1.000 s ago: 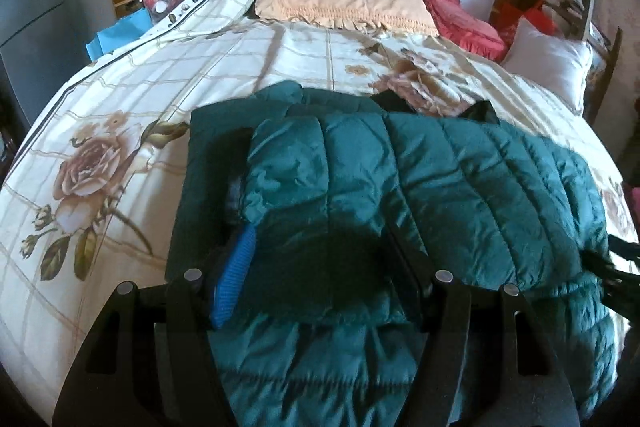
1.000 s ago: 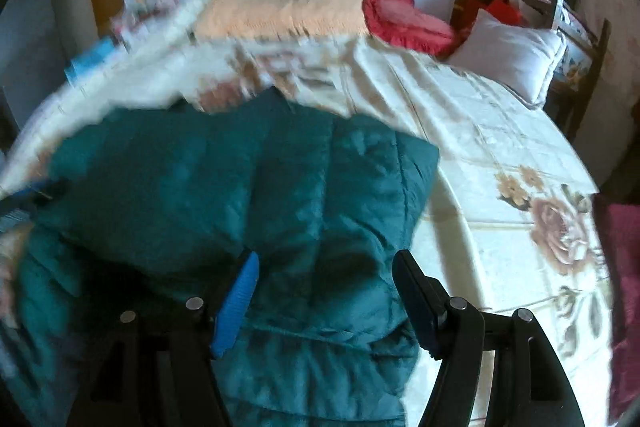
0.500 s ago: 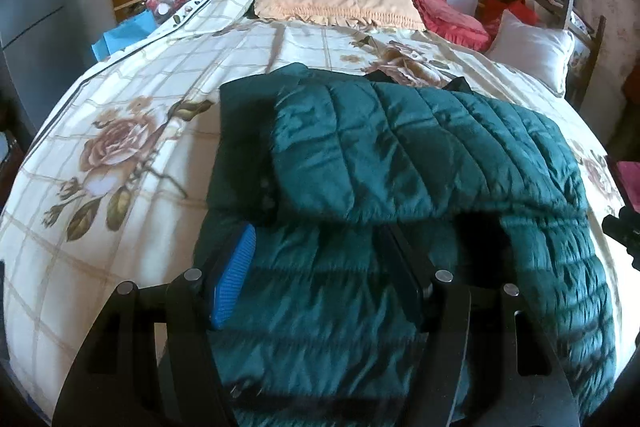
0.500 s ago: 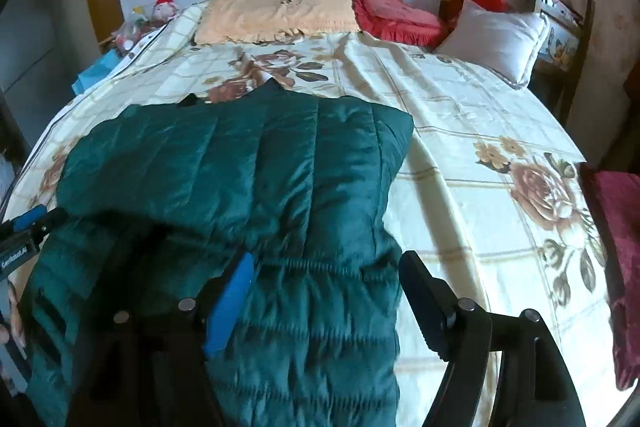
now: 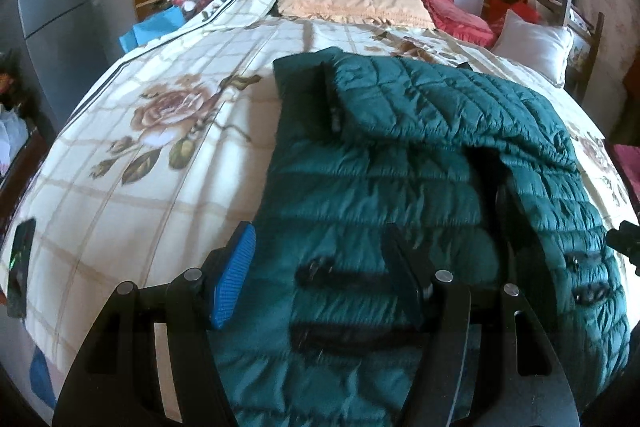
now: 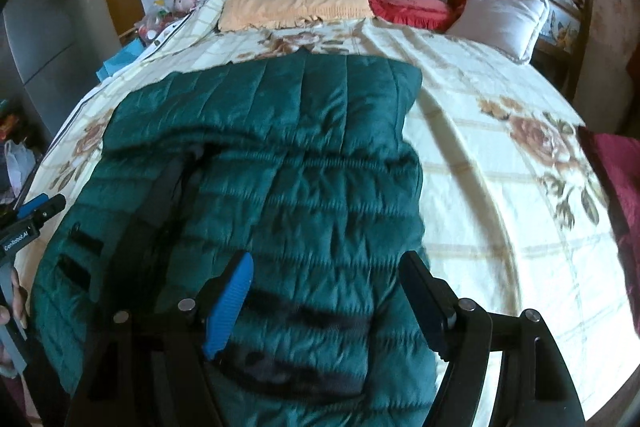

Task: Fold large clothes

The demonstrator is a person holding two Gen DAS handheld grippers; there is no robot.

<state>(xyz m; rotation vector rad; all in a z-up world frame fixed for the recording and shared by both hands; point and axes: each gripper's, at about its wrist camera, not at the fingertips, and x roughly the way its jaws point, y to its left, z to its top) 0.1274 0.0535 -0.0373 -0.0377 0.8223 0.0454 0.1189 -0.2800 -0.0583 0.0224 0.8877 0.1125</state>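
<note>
A dark green quilted puffer jacket (image 5: 400, 187) lies on the floral bedspread (image 5: 160, 155), with its far part folded forward over the body. It also fills the middle of the right wrist view (image 6: 304, 187). My left gripper (image 5: 320, 275) is open and empty above the jacket's near left edge. My right gripper (image 6: 324, 299) is open and empty above the jacket's near hem. The left gripper's tip (image 6: 36, 211) shows at the left edge of the right wrist view.
A beige pillow (image 5: 352, 3), a red cushion (image 5: 456, 15) and a white pillow (image 5: 536, 43) lie at the head of the bed. A wooden chair (image 6: 568, 11) stands at the right. A dark red cloth (image 6: 616, 171) lies at the bed's right edge. A phone (image 5: 20, 267) lies at near left.
Both grippers have pulled back toward the near edge of the bed and away from the jacket. The folded jacket has stayed lying on the bed.
</note>
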